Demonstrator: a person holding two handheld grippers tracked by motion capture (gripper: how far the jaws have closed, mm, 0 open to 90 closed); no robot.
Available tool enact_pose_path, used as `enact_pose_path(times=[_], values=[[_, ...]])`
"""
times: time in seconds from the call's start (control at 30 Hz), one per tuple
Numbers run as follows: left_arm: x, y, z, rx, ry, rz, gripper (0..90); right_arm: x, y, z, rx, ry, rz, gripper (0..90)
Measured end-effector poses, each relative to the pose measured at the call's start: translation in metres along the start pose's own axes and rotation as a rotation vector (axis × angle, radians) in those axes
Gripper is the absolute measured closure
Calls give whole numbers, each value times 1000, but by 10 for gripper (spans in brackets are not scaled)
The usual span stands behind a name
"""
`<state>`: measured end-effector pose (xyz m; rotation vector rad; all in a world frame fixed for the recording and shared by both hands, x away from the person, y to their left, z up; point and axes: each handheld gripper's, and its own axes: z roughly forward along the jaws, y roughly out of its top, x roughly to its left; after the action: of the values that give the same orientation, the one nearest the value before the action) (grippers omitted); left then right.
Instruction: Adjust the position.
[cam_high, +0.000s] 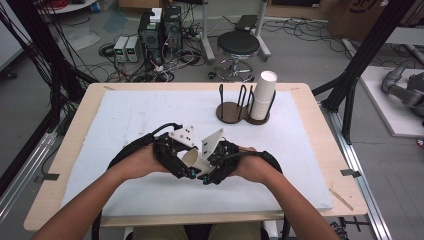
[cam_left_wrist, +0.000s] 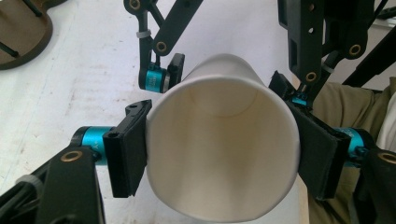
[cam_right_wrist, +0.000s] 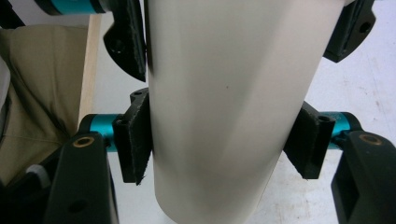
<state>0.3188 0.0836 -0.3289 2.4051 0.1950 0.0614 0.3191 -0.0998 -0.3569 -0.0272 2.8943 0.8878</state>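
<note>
At the lower centre of the high view, both hands meet over the white mat (cam_high: 125, 120), with a white paper cup (cam_high: 192, 161) lying on its side between the two tools. The left gripper (cam_left_wrist: 219, 154) has its pads pressed against opposite sides of the cup near the open rim, a firm hold as its own view shows. The right gripper (cam_right_wrist: 224, 144) straddles the cup's body lower down, its jaws drawn in until the pads meet the wall on both sides. The risk I see is squeezing: thin paper walls could buckle or go oval if either grip tightens, and a twist between the hands could crease the rim. In the upper right of the high view stands a wooden cup holder (cam_high: 240, 107) with a stack of cups (cam_high: 262, 95), well apart from the hands; nothing lies between.
</note>
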Motion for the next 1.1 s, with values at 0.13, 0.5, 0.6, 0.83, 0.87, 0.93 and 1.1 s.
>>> enact_pose_path(times=[0.13, 0.5, 0.6, 0.83, 0.87, 0.93, 1.1], values=[[0, -2, 0, -40, -5, -15, 256, 0, -5, 0, -33, 8, 18, 350], [8, -28, -21, -325, 16, -206, 202, -2, -41, 2, -174, 6, 157, 349], [10, -36, -27, -411, 46, -240, 192, -3, -52, -1, -239, -4, 205, 349], [11, -53, -35, -542, 130, -250, 182, -2, -73, -7, -357, -74, 280, 350], [11, -55, -35, -557, 146, -258, 182, -1, -75, -8, -369, -91, 289, 350], [11, -61, -34, -584, 175, -274, 182, 0, -79, -10, -401, -125, 299, 349], [12, -76, -32, -637, 219, -321, 182, 3, -88, -14, -463, -207, 298, 349]])
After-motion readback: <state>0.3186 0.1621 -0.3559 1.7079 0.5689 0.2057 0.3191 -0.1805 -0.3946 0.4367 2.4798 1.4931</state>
